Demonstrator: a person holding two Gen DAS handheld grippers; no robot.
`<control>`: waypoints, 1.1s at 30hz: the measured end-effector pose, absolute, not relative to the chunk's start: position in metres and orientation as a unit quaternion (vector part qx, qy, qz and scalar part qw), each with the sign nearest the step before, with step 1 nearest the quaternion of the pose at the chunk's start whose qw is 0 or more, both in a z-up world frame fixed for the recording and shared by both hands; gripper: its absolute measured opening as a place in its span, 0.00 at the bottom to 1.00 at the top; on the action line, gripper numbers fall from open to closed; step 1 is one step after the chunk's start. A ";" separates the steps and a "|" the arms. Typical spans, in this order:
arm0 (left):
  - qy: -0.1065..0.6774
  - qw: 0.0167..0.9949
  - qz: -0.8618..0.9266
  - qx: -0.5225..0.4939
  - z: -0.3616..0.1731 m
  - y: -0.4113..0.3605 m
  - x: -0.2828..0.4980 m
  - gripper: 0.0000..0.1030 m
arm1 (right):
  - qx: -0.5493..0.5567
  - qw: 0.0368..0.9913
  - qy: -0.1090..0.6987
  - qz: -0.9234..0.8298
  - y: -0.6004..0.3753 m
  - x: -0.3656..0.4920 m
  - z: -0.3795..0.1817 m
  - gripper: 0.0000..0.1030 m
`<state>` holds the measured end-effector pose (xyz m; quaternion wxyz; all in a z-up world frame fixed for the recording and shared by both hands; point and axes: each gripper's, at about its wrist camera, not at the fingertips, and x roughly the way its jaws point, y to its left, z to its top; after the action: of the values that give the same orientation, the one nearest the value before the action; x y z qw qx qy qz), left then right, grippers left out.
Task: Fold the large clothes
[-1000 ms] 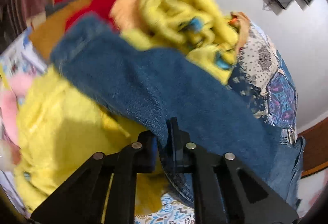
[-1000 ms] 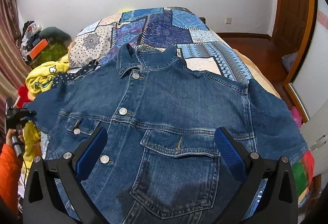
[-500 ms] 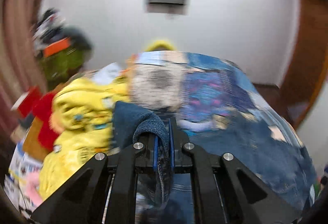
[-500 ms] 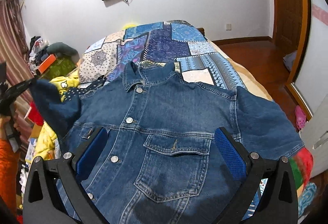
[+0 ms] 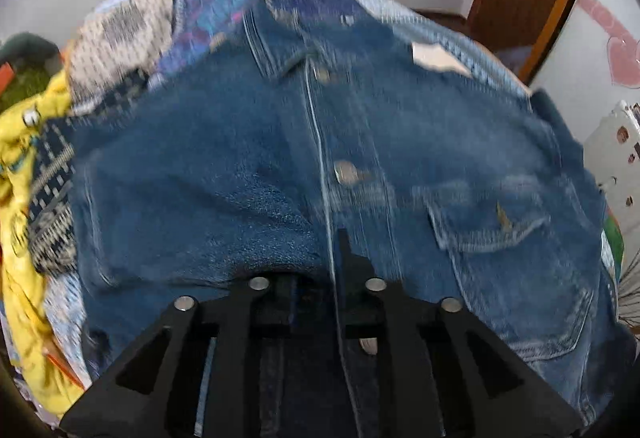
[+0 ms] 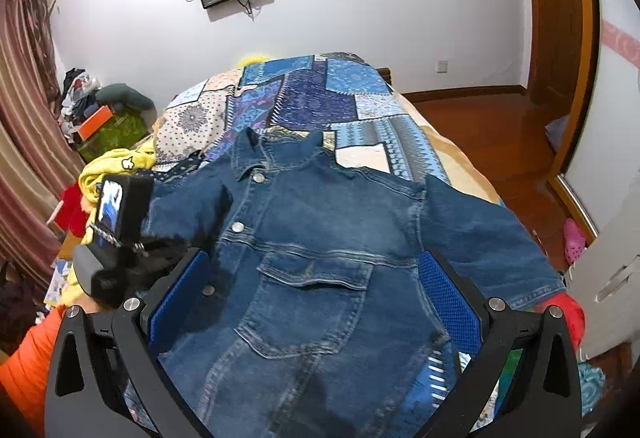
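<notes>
**Sleeve Fold Under Way on Denim Jacket**

Left wrist view: the left gripper (image 5: 316,278) is seen with its jaws drawn close together on a fold of blue denim, judged to be the sleeve (image 5: 224,205) of the denim jacket (image 5: 400,141). The sleeve is laid across the jacket's front, near the button placket (image 5: 348,171). The frame is blurred, so the exact bite on the cloth cannot be confirmed. A yellow garment (image 5: 24,238) is noted just beside the jacket's left edge.

Right wrist view: the right gripper (image 6: 316,298) is held above the jacket's lower front with its jaws spread wide and nothing between the blue pads (image 6: 448,298). The jacket is spread face up on the patchwork bedspread (image 6: 312,97), collar toward the far wall. The other sleeve (image 6: 480,234) is still stretched out flat, reaching near the bed's right edge.

Risks, as judged: a shallow pinch may let the denim slip, leaving the sleeve bunched; a pull carried too far may drag the whole jacket toward the clothes pile (image 6: 116,165) on the left. Open bedspread is available beyond the collar; little room is left on either side, and the outstretched sleeve could slide off the right edge if disturbed.
</notes>
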<state>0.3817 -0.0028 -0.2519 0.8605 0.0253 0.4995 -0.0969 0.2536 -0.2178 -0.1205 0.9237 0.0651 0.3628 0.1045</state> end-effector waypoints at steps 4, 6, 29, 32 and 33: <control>0.505 0.856 -0.112 -0.023 -0.241 0.015 0.370 0.38 | 0.079 0.921 0.370 0.098 -0.226 0.255 -0.126 1.00; 0.498 0.858 -0.115 -0.054 -0.229 0.030 0.363 0.52 | 0.082 0.920 0.371 0.095 -0.229 0.253 -0.128 1.00; 0.456 0.762 -0.059 -0.456 -0.300 0.205 0.382 0.76 | 0.099 0.909 0.399 0.072 -0.242 0.269 -0.147 1.00; 0.467 0.786 -0.019 -0.405 -0.294 0.203 0.393 0.55 | 0.099 0.909 0.400 0.065 -0.246 0.270 -0.149 1.00; 0.472 0.801 0.004 -0.368 -0.289 0.198 0.396 0.44 | 0.100 0.908 0.401 0.063 -0.248 0.270 -0.149 1.00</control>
<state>0.3961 0.1984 -0.2887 0.8007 -0.3683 0.4724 0.0039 0.2698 -0.2479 -0.1493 0.9083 0.1004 0.4011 0.0629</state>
